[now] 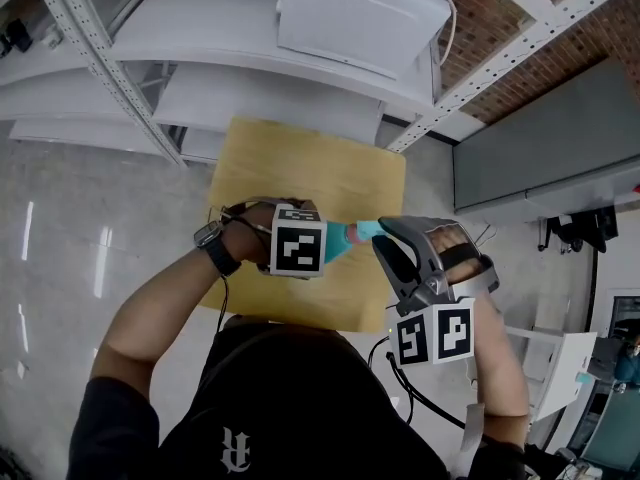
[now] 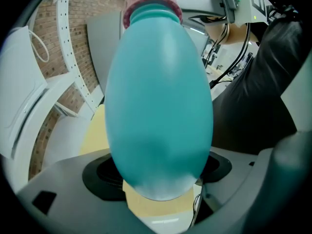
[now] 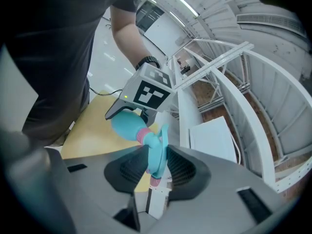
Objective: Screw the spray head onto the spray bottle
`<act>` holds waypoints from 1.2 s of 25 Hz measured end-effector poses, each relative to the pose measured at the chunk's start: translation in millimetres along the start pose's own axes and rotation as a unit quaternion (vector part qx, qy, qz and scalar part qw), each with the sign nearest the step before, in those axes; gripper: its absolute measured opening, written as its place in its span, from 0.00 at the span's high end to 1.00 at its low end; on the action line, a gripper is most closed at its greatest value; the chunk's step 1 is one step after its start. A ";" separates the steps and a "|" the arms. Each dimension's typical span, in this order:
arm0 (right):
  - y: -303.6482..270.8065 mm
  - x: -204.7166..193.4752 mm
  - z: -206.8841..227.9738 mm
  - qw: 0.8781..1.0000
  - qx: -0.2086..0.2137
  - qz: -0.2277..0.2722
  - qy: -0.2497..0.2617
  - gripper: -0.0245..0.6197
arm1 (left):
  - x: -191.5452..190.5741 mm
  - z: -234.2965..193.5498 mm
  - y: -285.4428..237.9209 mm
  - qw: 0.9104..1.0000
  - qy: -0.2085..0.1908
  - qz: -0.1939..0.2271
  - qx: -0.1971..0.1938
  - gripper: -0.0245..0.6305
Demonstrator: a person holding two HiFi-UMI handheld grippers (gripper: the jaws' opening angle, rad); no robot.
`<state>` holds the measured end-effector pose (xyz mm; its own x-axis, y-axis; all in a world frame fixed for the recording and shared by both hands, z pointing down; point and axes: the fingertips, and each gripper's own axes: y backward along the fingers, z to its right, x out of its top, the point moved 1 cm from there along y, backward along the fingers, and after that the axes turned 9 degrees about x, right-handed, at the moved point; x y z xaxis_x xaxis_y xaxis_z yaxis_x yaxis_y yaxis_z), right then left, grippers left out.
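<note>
A teal spray bottle (image 2: 158,96) with a pink collar (image 2: 151,4) fills the left gripper view; my left gripper (image 2: 158,179) is shut on its body. In the head view both grippers meet over the near edge of a small tan table (image 1: 300,163), with the bottle (image 1: 340,238) lying almost level between them. The teal spray head (image 3: 157,152) sits on the pink collar (image 3: 144,135) at the bottle's (image 3: 126,125) neck, and my right gripper (image 3: 157,165) is shut on that head. My left gripper (image 1: 332,240) faces my right gripper (image 1: 385,238).
White metal shelving (image 1: 120,78) and a white box (image 1: 360,13) stand behind the table. A brick wall (image 1: 600,23) and a grey panel (image 1: 550,148) are at the right. A white stand (image 1: 555,363) is by the person's right arm. Glossy floor (image 1: 60,258) lies left.
</note>
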<state>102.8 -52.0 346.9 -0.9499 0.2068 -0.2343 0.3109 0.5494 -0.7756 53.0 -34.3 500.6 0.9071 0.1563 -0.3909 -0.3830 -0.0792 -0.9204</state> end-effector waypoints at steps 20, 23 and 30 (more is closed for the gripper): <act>-12.2 -7.5 -6.4 0.986 0.041 -0.150 -0.052 0.77 | 26.0 -25.2 -28.4 0.988 0.084 0.071 0.111 0.31; -10.1 -8.0 -4.3 0.986 0.046 -0.149 -0.053 0.77 | 29.4 -26.7 -25.9 0.987 0.080 0.078 0.115 0.31; -6.9 -3.0 -7.7 0.980 0.061 -0.188 -0.002 0.79 | 33.3 -25.7 -28.8 0.988 0.064 0.078 0.114 0.31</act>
<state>103.7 -50.2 357.5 -0.9968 0.0046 0.0802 -0.0679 0.4851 -0.8718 98.7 -52.1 514.4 0.8434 0.0335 -0.5363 -0.5355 0.1339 -0.8338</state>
